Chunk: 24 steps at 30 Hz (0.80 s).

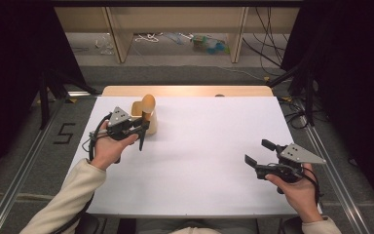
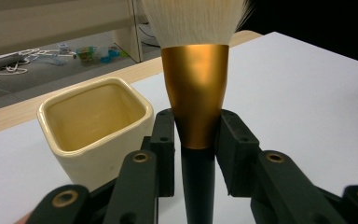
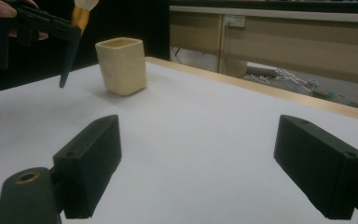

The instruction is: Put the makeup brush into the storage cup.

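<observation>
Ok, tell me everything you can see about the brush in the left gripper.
The brush is a makeup-type brush: pale cream bristles, a matte gold ferrule and a black tapering handle. It stands upright, bristles up, clamped at the ferrule's narrow end by the left gripper, lifted off the white table beside the cream cup.

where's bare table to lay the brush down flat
Bare: the white table between the cream cup and the right gripper, plus the far right corner. Crowded: around the cup, where the left gripper holds the brush.

A white table [image 1: 199, 161] stands before wooden shelving [image 1: 121, 34], cables [image 1: 268, 44] beyond.
</observation>
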Available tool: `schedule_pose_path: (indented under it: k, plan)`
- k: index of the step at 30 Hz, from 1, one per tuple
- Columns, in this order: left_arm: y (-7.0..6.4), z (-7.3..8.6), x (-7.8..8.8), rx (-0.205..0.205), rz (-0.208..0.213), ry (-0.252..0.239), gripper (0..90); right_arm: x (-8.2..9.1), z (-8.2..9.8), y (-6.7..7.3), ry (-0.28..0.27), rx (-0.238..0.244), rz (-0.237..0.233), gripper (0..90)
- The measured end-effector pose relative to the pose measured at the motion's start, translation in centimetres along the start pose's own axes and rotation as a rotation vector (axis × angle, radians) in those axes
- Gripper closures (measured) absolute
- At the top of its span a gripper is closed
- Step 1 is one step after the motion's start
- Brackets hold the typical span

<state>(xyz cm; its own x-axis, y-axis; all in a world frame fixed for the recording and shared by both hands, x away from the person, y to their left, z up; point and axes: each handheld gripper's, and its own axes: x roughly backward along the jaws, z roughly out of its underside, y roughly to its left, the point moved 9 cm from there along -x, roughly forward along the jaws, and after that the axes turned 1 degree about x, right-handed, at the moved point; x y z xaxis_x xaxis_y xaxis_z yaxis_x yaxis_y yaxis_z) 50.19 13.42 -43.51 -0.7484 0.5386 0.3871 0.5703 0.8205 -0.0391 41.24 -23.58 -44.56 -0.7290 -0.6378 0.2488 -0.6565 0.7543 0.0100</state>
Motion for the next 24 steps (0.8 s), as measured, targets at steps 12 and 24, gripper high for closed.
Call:
schedule_pose_path:
  k: [12,24]
  plan:
    - [0.28,-0.38,0.23,0.006,-0.014,-0.022,69.6,0.01,0.0,0.02,0.0,-0.003,0.0,16.0]
    - [0.49,-0.69,0.39,0.006,-0.023,-0.037,69.6,0.0,-0.03,0.0,-0.002,-0.001,0.0,15.9]
